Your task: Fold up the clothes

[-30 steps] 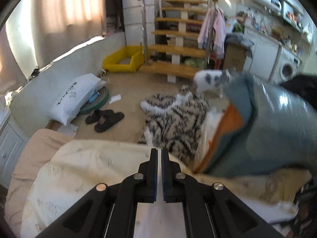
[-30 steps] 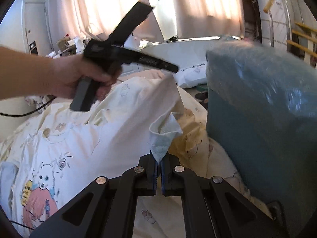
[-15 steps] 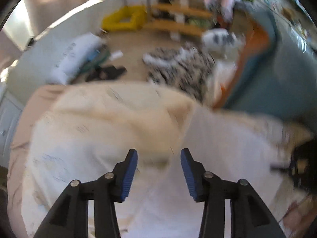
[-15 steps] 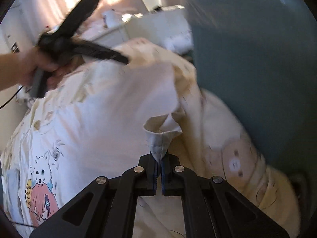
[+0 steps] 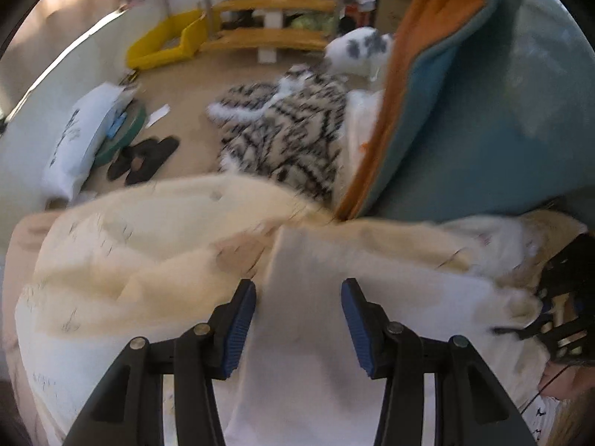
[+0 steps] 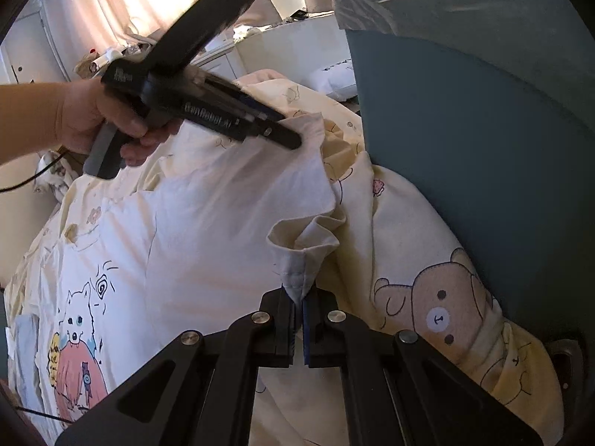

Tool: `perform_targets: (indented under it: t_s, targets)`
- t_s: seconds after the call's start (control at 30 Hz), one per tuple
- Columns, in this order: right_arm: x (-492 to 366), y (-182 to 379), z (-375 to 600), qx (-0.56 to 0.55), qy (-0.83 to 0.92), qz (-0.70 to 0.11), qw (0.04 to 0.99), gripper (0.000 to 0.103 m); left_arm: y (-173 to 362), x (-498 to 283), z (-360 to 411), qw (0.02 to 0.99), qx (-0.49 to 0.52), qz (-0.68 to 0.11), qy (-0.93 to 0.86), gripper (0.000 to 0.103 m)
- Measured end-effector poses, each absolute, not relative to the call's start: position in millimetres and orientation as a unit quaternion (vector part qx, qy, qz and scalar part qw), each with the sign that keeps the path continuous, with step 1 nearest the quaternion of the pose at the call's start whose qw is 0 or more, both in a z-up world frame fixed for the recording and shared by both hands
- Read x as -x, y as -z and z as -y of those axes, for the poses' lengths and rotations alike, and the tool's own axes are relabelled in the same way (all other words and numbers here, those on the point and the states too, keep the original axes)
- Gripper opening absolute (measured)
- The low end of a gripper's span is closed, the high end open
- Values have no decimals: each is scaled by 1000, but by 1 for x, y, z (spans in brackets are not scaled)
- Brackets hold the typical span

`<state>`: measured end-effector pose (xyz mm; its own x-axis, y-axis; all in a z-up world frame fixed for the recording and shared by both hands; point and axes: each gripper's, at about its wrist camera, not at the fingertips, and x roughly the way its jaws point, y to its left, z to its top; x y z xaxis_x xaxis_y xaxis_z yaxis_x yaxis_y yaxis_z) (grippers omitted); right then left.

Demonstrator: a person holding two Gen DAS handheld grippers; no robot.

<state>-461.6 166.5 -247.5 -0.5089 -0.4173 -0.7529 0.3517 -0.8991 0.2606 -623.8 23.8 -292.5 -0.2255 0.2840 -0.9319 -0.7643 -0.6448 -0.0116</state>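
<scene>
A white T-shirt [image 6: 223,223] with a cartoon print [image 6: 78,349] lies spread on a cream bear-print bedspread [image 6: 427,297]. My right gripper [image 6: 297,306] is shut on a bunched corner of the shirt [image 6: 301,256], held just above the bedding. My left gripper [image 5: 299,319] is open, its blue pads [image 5: 241,327] wide apart over the shirt's flat white cloth [image 5: 334,353], with nothing between them. In the right wrist view a hand [image 6: 96,119] holds the left gripper [image 6: 286,135] with its tips at the shirt's far corner. The right gripper [image 5: 565,297] shows at the left wrist view's right edge.
A big teal cushion with an orange side [image 5: 483,111] stands against the bed on the right. Beyond the bed's edge the floor holds a striped fuzzy rug [image 5: 290,130], black slippers [image 5: 141,160], a pillow [image 5: 81,141], a yellow tray [image 5: 167,41], wooden stairs [image 5: 271,37] and a white-grey cat [image 5: 357,50].
My left gripper went from shut to open, letting go of the shirt, which now lies flat below it. The right gripper stays shut on its corner and has lowered toward the bed.
</scene>
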Motion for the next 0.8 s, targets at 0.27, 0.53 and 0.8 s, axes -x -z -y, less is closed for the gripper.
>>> perform_targets:
  t_s: [0.27, 0.53, 0.8]
  targets:
    - [456, 244, -173, -442, 869, 45, 218, 2, 273, 612, -16, 350, 493, -273, -749, 0]
    - [445, 230, -173, -426, 874, 34, 230, 2, 246, 590, 0, 325, 472, -286, -768, 0]
    - [435, 218, -170, -406, 879, 26, 249, 2, 228, 575, 17, 318, 459, -279, -782, 0]
